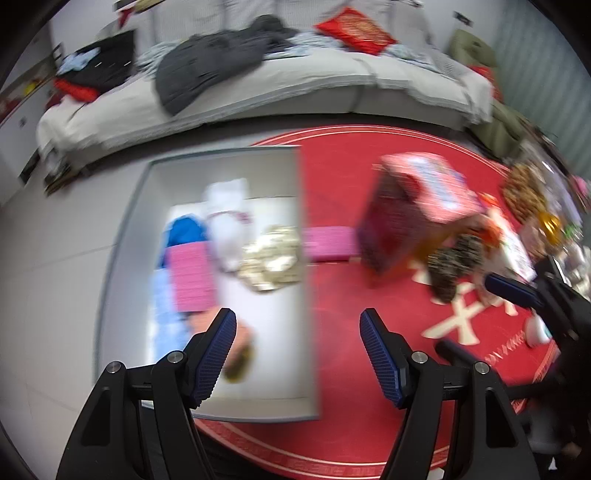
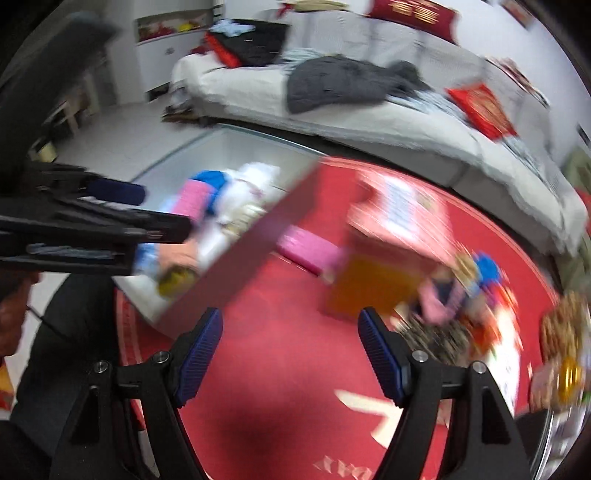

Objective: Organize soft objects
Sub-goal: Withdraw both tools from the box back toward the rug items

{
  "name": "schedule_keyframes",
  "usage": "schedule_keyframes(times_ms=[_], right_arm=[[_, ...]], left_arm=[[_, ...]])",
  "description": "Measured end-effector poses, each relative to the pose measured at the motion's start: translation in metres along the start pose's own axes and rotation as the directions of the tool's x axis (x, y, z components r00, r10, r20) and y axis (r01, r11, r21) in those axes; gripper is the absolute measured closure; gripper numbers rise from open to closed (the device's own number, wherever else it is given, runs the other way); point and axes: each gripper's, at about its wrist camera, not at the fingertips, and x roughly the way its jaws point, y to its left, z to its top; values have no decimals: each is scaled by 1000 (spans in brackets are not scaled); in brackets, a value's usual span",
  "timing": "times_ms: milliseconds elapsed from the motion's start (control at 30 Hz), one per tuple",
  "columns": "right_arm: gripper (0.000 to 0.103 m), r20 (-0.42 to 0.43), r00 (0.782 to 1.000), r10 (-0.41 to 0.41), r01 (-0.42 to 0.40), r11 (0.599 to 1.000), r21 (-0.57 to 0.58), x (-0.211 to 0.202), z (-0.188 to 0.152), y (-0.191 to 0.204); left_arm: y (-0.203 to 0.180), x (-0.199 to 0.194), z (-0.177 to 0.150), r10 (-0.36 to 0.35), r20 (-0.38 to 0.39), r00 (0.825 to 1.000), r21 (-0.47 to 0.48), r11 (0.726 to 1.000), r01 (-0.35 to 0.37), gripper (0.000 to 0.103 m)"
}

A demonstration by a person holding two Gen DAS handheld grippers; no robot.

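Jaws: we are holding left gripper (image 1: 298, 341) and right gripper (image 2: 290, 341) wide apart, both empty.
Pile: soft objects (image 2: 450, 295) are lying ahead-right on the red rug (image 2: 280, 369), nearer our right.
Tray: sorted pieces are sitting in the grey tray (image 1: 122, 236), ahead-left.

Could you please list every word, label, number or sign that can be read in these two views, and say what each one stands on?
None can be read with confidence.
Red rug: large cream characters, cut off and blurred.
Pink box: a pale printed panel on top, too blurred to read.
Red cushion on the sofa: a gold pattern, no legible characters.
Red hanging on the wall: gold characters, too blurred to read.
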Motion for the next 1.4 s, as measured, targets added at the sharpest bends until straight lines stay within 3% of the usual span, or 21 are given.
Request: schedule_keyframes(times_ms=[233,433,567,733,867,933,1000,1067,1133,1200,1300,1333,1367,1400], right_arm=[[24,-67,995,-79,92,973,213,23,-46,-91],[24,3,997,-76,71,945,318,26,-42,-133],[24,17,997,-78,74,983,168,40,-20,-134],[24,-66,996,-55,56,998,11,76,-13,-124],[22,-100,983,-154,143,984,-109,101,-22,-112],[27,-104,978,-182,163,972,-169,104,-25,-102],[44,-89,977,-194,174,965,-197,99,-28,-97],[53,-85,981,-176,155,964,-215,94,-30,-91],[52,-82,983,-163,138,960,-245,94,-35,-83],[31,-54,974,-218,192,932,-307,99,-41,-74],[27,-67,974,-215,185,934,-305,110,-45,-75],[28,-60,979,-196,171,943,-284,111,-45,-78],[35,-76,982,-173,147,953,-264,113,-44,-81],[50,-92,986,-142,117,964,-237,112,-43,-84]], left_arm=[[-61,15,-3,-78,-23,997,60,995,79,32],[-76,41,-18,-94,-69,993,53,994,98,32],[-75,53,-27,-96,-104,990,39,994,101,32],[-68,58,-26,-101,-113,988,24,994,104,32],[-69,64,-21,-115,-121,986,31,992,119,32],[-70,66,-19,-121,-120,985,32,992,125,32],[-69,68,-18,-131,-118,984,27,991,135,32],[-65,69,-20,-135,-120,984,18,990,138,32],[-64,69,-23,-132,-122,984,23,991,136,32],[-65,68,-25,-138,-124,983,26,989,142,32],[-68,69,-29,-148,-129,981,38,987,154,32],[-70,69,-29,-148,-128,981,46,987,155,32],[-72,68,-29,-153,-125,980,49,986,160,32],[-73,68,-27,-162,-120,979,51,984,169,32]])
